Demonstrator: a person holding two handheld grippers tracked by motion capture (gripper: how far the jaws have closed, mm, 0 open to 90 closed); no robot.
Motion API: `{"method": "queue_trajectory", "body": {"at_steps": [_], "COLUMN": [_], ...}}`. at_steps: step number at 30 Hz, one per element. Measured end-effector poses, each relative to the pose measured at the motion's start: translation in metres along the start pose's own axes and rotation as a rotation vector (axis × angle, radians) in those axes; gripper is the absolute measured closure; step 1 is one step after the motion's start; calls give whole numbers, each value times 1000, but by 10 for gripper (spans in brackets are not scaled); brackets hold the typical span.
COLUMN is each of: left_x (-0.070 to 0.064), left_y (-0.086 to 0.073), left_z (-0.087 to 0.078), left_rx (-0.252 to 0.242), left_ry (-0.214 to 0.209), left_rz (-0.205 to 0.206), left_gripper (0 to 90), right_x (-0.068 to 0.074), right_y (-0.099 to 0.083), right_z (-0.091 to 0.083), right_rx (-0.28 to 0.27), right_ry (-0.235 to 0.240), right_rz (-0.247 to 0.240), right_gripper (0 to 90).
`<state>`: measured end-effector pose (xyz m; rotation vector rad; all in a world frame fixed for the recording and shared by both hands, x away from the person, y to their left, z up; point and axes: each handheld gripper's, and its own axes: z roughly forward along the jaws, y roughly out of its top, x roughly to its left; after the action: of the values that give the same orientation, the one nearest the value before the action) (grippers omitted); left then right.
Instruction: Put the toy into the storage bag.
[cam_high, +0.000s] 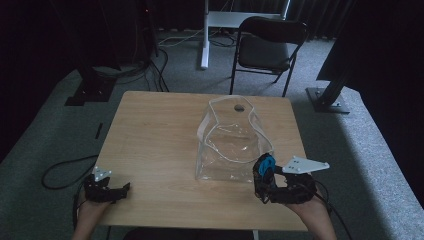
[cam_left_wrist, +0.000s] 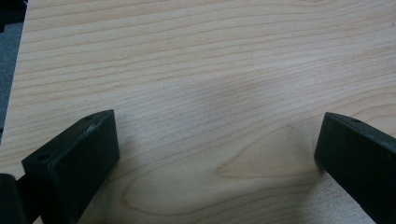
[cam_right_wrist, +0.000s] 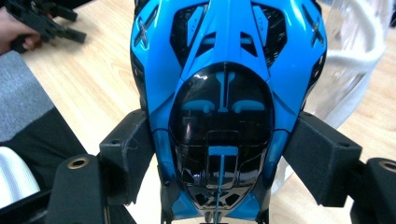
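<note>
A blue and black toy car (cam_right_wrist: 224, 93) is clamped between the jaws of my right gripper (cam_right_wrist: 224, 158), nose pointing away from the camera. From above, that car (cam_high: 266, 165) and the right gripper (cam_high: 265, 177) sit at the front right corner of a clear plastic bag (cam_high: 232, 145), which stands open in the middle of the wooden table (cam_high: 150, 135). My left gripper (cam_high: 120, 190) rests near the front left edge of the table, and its left gripper view shows the jaws (cam_left_wrist: 219, 154) wide apart over bare wood with nothing between them.
A dark small object (cam_high: 239, 106) lies behind the bag's rim. Beyond the table stand a black folding chair (cam_high: 267, 47), a white desk leg (cam_high: 205, 35) and dark stands. Cables (cam_high: 65, 170) trail on the grey carpet at the left.
</note>
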<state>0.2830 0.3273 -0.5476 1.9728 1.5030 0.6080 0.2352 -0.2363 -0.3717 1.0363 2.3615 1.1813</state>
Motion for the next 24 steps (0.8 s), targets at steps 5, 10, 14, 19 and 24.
{"method": "queue_trajectory", "body": {"at_steps": [5,10,14,19,24], "left_x": [0,0,0,1,1], "left_y": [0,0,0,1,1], "left_z": [0,0,0,0,0], "left_rx": [1,2,2,3,3], "left_ry": [-1,-2,-4,-4,-5], "left_rz": [2,4,5,7,7], "left_gripper": [3,3,3,3,3], "right_x": [1,-1,-1,-2,-5], "right_y": [10,21,31,42,59], "right_z": [-11,-19,-23,-25,-26], "right_rx": [-25,-57,-70,-79,-99], "right_ry": [-5,12,22,28,56], "right_rz": [-30,-48,-72,-95,-116], "right_gripper": [263,263,263,263,263]}}
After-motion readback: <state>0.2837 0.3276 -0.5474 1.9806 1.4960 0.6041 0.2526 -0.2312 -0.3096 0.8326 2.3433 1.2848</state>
